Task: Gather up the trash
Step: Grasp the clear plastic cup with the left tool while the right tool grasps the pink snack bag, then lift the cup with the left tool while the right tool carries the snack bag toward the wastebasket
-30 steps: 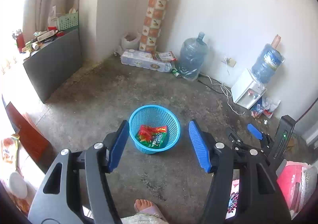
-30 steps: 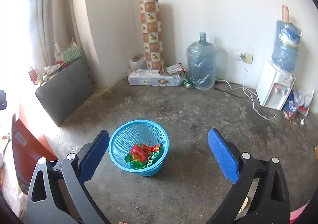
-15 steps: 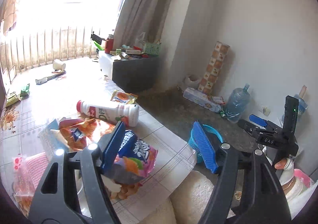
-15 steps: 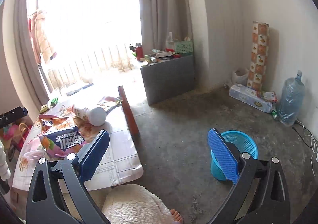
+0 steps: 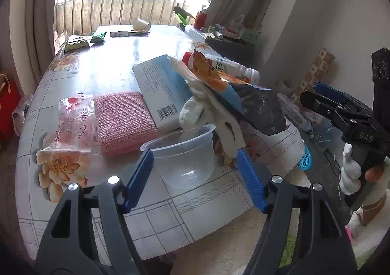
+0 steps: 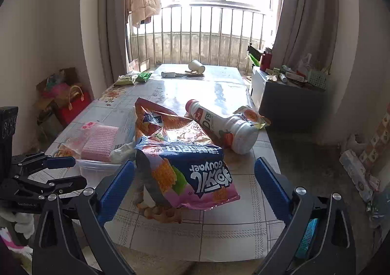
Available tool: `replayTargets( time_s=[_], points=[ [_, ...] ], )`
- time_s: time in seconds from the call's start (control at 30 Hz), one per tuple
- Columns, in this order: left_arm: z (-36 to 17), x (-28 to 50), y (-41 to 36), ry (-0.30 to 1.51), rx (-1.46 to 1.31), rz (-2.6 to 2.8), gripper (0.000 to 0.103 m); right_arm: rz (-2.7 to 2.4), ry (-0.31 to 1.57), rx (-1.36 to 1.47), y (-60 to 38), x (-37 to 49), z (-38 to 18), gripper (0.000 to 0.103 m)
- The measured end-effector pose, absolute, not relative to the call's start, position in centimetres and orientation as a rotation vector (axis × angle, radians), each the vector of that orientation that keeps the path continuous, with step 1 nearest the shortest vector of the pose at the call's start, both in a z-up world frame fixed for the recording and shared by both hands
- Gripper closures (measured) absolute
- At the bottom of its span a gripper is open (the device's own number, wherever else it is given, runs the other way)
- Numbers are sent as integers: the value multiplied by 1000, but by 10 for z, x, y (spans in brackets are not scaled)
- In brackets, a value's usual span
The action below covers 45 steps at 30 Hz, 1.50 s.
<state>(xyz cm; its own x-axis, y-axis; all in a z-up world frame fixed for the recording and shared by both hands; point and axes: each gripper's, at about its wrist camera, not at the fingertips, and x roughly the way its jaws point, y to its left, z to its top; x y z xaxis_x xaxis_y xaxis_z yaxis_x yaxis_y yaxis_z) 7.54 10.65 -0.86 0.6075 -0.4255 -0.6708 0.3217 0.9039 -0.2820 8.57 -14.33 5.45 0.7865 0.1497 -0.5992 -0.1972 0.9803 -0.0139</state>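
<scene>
My left gripper (image 5: 195, 175) is open low over the near edge of the tiled table (image 5: 109, 67). A clear plastic cup (image 5: 185, 157) stands between its blue pads, and the right pad is clear of it. My right gripper (image 6: 193, 177) is wide open around a blue and pink snack bag (image 6: 190, 170), not touching it. Behind the bag lies a white drink bottle (image 6: 224, 126) on its side, with an orange snack bag (image 6: 165, 123) beside it. The blue basket (image 5: 306, 159) sits on the floor past the table's right corner.
A pink knitted cloth (image 5: 121, 118), a white and blue box (image 5: 160, 89) and a white glove (image 5: 195, 109) lie around the cup. A paper cup (image 6: 197, 66) and green wrappers (image 5: 78, 43) lie at the far end. A grey cabinet (image 6: 290, 101) stands to the right.
Both views have swung from the blue basket on the floor to the cluttered table. The cup now sits between the left pads and the snack bag between the right ones.
</scene>
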Motion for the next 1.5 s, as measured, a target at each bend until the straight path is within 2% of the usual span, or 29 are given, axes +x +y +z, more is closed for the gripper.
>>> replayTargets(
  time_s=[0.33, 0.5, 0.8, 0.97, 1.17, 1.27, 1.5],
  points=[
    [-48, 96, 115, 894, -306, -395, 34, 183, 714, -143, -119, 114, 38, 16],
    [-53, 96, 106, 881, -291, -395, 34, 161, 756, -198, -107, 128, 26, 26],
    [-57, 100, 101, 883, -285, -333, 38, 127, 823, -206, -100, 140, 12, 55],
    [-58, 100, 101, 878, -285, -329, 39, 111, 836, -195, -101, 140, 14, 76],
    [-55, 93, 99, 855, -264, -333, 40, 90, 835, -162, -107, 137, 20, 92],
    [-51, 88, 98, 831, -250, -342, 40, 88, 832, -136, -111, 133, 24, 96],
    [-42, 79, 96, 795, -226, -345, 41, 89, 821, -68, -124, 127, 34, 98]
  ],
)
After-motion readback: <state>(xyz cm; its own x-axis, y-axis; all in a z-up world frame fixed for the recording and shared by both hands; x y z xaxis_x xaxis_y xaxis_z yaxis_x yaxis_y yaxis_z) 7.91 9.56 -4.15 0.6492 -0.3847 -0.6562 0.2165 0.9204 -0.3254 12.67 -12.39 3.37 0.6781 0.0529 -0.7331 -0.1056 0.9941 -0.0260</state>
